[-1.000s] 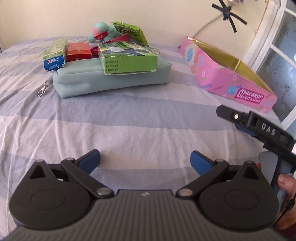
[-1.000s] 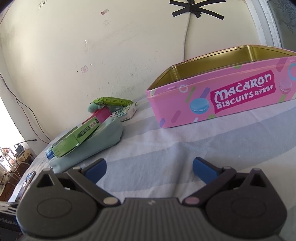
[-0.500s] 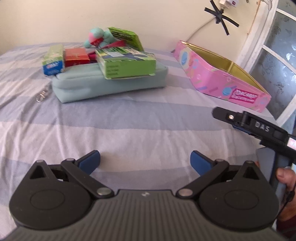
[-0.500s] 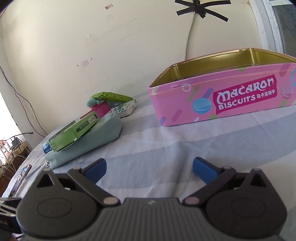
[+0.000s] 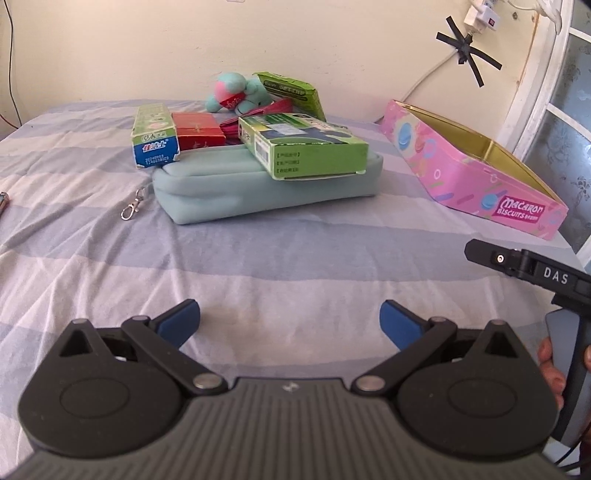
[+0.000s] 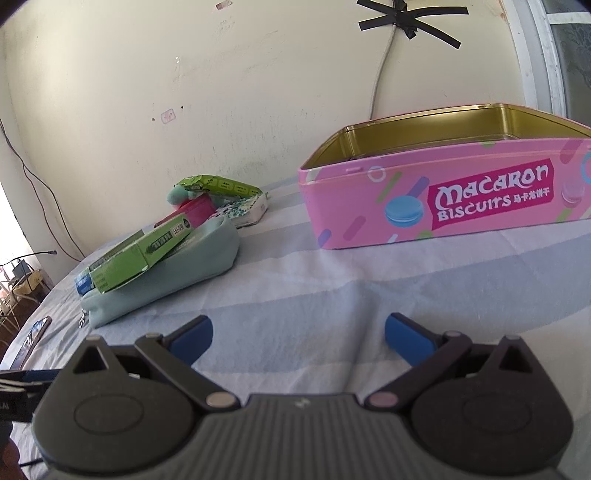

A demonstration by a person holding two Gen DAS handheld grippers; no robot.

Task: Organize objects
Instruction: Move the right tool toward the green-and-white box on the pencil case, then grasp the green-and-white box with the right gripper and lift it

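Striped blue-and-white bedding (image 5: 295, 258) covers the whole work surface, soft and creased, with a bare stretch nearest the cameras. Over that stretch the left gripper (image 5: 290, 317) hangs with its blue pads spread wide and nothing between them; the right gripper (image 6: 298, 334) is likewise spread and empty, its black body also showing at the right edge of the left view with part of a hand on the grip.

Farther out lies a pale teal pouch (image 5: 266, 181) with a metal clasp (image 5: 132, 209) trailing off its left end. A large green box (image 5: 306, 151) rests tilted across the pouch's top. Behind the pouch sit a toothpaste box (image 5: 155, 138), a red box (image 5: 197, 131), a second green box (image 5: 291, 90) and a small plush toy (image 5: 236, 92), all crowded together. Well apart to the right, the open pink biscuit tin (image 6: 443, 192) looks empty and is likely the destination.

The risk, as I judge it, is the stacking: lifting the pouch first would tip the green box off, and a careless reach into the cluster could knock its neighbours. The yielding bedding may also let a box sink or slide under a closing pinch.

Beyond the bed, a cream wall (image 6: 258, 92) carries scuffs, a cable held by crossed black tape (image 6: 406, 16), and a window frame (image 5: 535, 92) at far right.
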